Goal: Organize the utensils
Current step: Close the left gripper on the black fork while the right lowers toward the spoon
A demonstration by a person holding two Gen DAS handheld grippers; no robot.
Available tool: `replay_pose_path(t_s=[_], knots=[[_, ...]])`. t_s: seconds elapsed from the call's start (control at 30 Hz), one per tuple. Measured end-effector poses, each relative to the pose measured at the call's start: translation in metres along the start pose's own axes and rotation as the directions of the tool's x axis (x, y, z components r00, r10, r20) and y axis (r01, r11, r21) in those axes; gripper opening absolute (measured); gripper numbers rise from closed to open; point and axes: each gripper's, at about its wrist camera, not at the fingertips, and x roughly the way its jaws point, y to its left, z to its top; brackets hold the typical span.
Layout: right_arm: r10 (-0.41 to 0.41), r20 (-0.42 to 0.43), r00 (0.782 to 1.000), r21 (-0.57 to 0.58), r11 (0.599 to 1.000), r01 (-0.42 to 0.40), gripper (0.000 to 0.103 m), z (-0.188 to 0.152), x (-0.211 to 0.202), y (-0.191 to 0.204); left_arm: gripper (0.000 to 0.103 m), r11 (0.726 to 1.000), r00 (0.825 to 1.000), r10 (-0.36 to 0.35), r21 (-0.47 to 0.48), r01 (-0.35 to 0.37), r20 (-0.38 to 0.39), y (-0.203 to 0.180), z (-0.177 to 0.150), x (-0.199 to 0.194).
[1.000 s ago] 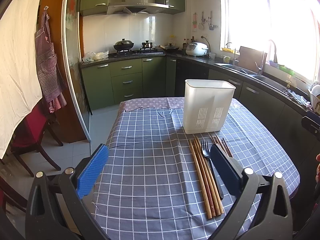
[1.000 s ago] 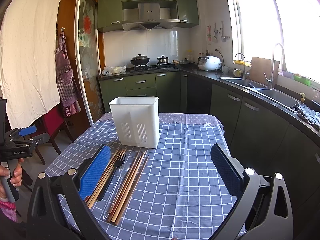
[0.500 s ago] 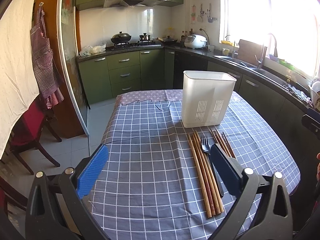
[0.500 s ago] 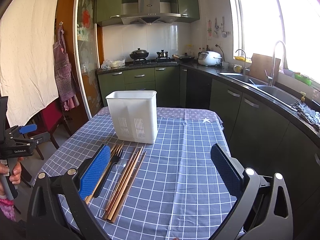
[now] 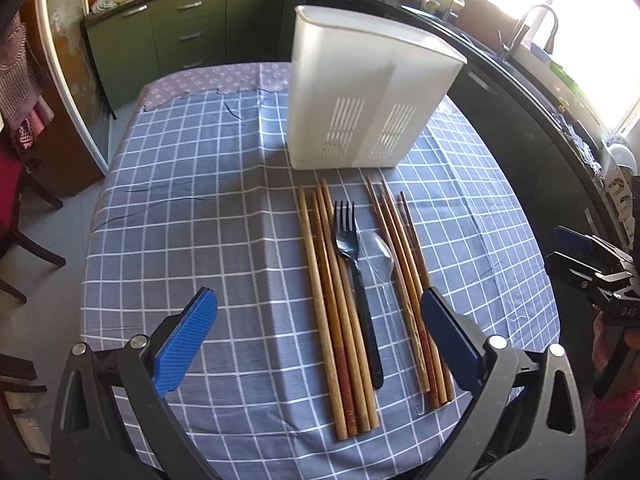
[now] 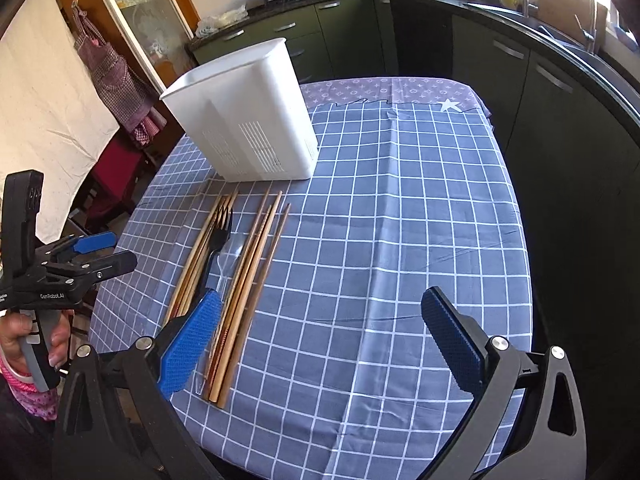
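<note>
A white slotted utensil holder (image 5: pixel 368 92) stands upright on the checked tablecloth; it also shows in the right wrist view (image 6: pixel 248 120). In front of it lie several wooden chopsticks (image 5: pixel 332 312), a black fork (image 5: pixel 356 280) and a clear plastic spoon (image 5: pixel 384 264), side by side; the right wrist view shows the chopsticks (image 6: pixel 248 280) and fork (image 6: pixel 218 240) too. My left gripper (image 5: pixel 316 340) is open and empty, just above the handle ends of the utensils. My right gripper (image 6: pixel 320 340) is open and empty, to the right of the utensils.
The table (image 6: pixel 400 240) has a blue checked cloth. Green kitchen cabinets (image 5: pixel 188 36) stand behind, a counter with a sink (image 5: pixel 532 32) to the right, and a red chair (image 5: pixel 12 200) to the left. The other gripper shows at each frame's edge.
Both grippers have tilted down and moved in toward the table, so the utensils and holder look closer. Both stay open. Nothing on the table has moved.
</note>
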Motion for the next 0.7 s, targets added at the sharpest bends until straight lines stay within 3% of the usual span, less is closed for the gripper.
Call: replay_pose_path(t_s=[0.07,0.1,0.13,0.17,0.27,0.53,0.7], knots=[[-0.021,-0.017,1.0,-0.013,1.0,0.021,0.098,0.005,0.004,0.002,0.093,1.0,0.999,-0.013,0.01,0.014,-0.037,-0.008,0.004,0.011],[-0.029,-0.02,0.999,-0.021,0.999,0.029,0.098,0.007,0.006,0.002,0.087,1.0,0.998,-0.012,0.011,0.013,-0.059,-0.01,0.006,0.014],[-0.034,-0.023,0.999,-0.022,0.999,0.034,0.095,0.009,0.007,0.002,0.072,1.0,0.997,-0.007,0.013,0.008,-0.082,-0.012,0.008,0.02],[-0.035,-0.029,0.999,-0.019,0.999,0.035,0.093,0.011,0.009,0.0,0.064,1.0,0.994,-0.001,0.008,0.002,-0.109,-0.013,0.01,0.027],[-0.023,-0.051,0.998,-0.002,1.0,0.023,0.087,0.015,0.014,-0.006,0.049,1.0,0.985,0.008,-0.011,-0.011,-0.175,-0.014,0.013,0.043],[-0.024,-0.081,0.996,0.005,1.0,0.024,0.079,0.01,0.022,-0.014,0.023,0.999,0.97,0.037,0.016,-0.034,-0.24,-0.028,0.018,0.065],[-0.018,-0.078,0.997,0.015,1.0,0.019,0.079,0.008,0.021,-0.019,0.021,0.999,0.962,0.045,0.033,-0.038,-0.268,-0.038,0.02,0.075]])
